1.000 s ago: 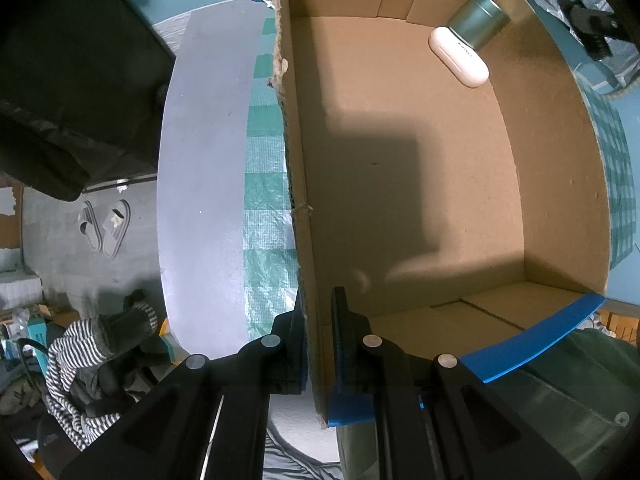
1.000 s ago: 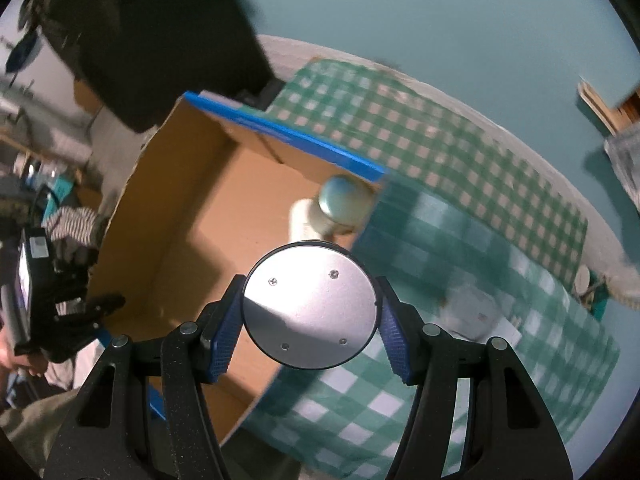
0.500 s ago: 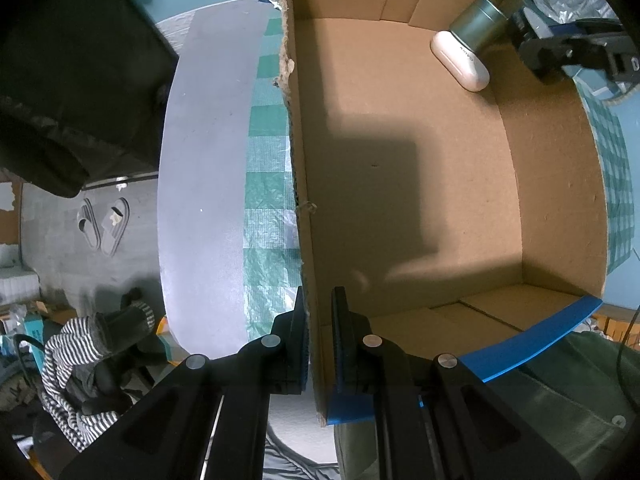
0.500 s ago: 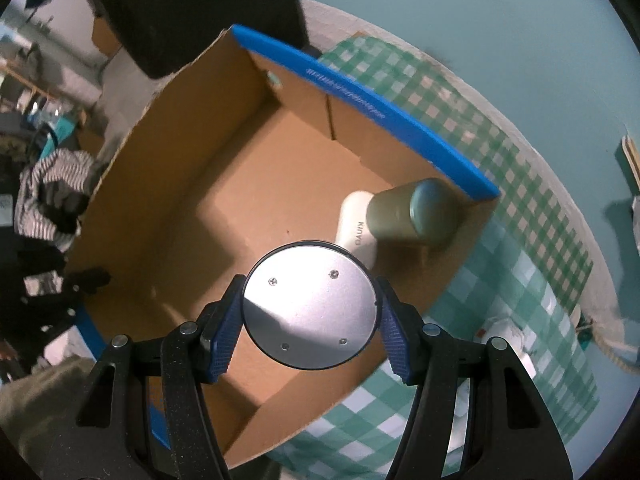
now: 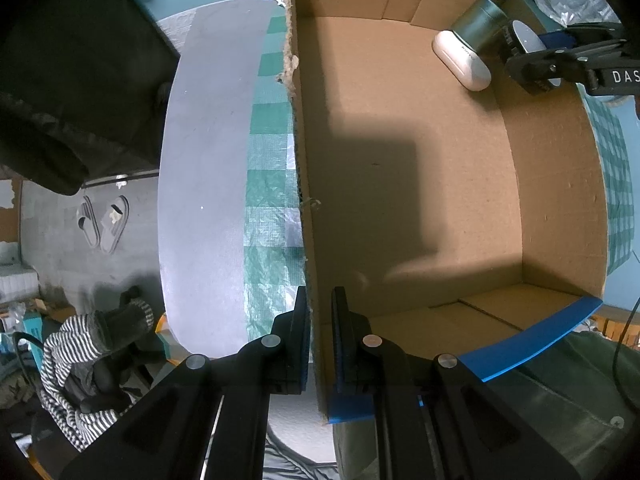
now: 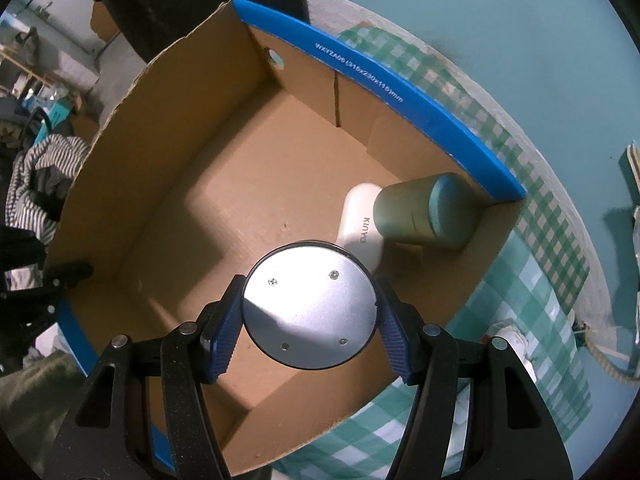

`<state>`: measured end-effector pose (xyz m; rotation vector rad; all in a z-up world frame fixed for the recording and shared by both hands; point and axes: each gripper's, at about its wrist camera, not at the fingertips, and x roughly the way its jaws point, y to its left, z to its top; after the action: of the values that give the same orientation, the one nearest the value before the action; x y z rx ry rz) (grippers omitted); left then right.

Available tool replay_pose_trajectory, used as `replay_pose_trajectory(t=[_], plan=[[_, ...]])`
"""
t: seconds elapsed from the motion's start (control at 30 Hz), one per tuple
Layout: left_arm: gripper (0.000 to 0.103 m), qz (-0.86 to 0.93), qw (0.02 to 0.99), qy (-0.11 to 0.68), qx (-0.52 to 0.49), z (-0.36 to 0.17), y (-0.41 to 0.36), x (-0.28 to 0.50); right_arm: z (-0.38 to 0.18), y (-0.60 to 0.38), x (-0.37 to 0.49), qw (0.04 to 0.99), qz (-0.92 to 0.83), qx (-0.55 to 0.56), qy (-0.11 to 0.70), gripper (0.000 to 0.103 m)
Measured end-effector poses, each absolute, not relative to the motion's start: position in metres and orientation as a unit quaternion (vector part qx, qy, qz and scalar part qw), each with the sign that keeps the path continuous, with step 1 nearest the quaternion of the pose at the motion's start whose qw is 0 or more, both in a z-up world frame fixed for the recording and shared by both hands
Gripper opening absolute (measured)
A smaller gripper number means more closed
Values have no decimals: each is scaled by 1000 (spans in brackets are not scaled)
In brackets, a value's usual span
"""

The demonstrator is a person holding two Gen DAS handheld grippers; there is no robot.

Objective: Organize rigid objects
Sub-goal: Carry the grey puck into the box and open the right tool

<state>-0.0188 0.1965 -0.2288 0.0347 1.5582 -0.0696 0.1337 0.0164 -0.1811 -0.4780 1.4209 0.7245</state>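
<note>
An open cardboard box (image 5: 420,184) with blue rims sits on a green checked tablecloth. My left gripper (image 5: 320,344) is shut on the box's near left wall. A white oval case (image 5: 462,60) and a green cylindrical can (image 5: 476,26) lie in the far corner; both also show in the right wrist view, the case (image 6: 360,226) beside the can (image 6: 424,216). My right gripper (image 6: 310,328) is shut on a round silver disc (image 6: 310,306) and holds it above the box's inside, near the case. It also shows in the left wrist view (image 5: 528,48).
The checked cloth (image 6: 520,312) covers a round grey table (image 5: 204,184). A white object (image 6: 516,344) lies on the cloth right of the box. Slippers (image 5: 104,224) and striped clothing (image 5: 80,344) lie on the floor to the left.
My right gripper has moved with the silver disc from over the cloth to over the box's inside. The left gripper keeps its hold on the box wall.
</note>
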Motion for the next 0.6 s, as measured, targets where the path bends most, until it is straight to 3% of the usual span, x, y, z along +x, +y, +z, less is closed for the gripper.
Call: replay_pose_trajectory(t=[0.6], plan=[[10,-35,710,703,22,-229,194,-20,-146,-9,141,705,299,-158,623,63]])
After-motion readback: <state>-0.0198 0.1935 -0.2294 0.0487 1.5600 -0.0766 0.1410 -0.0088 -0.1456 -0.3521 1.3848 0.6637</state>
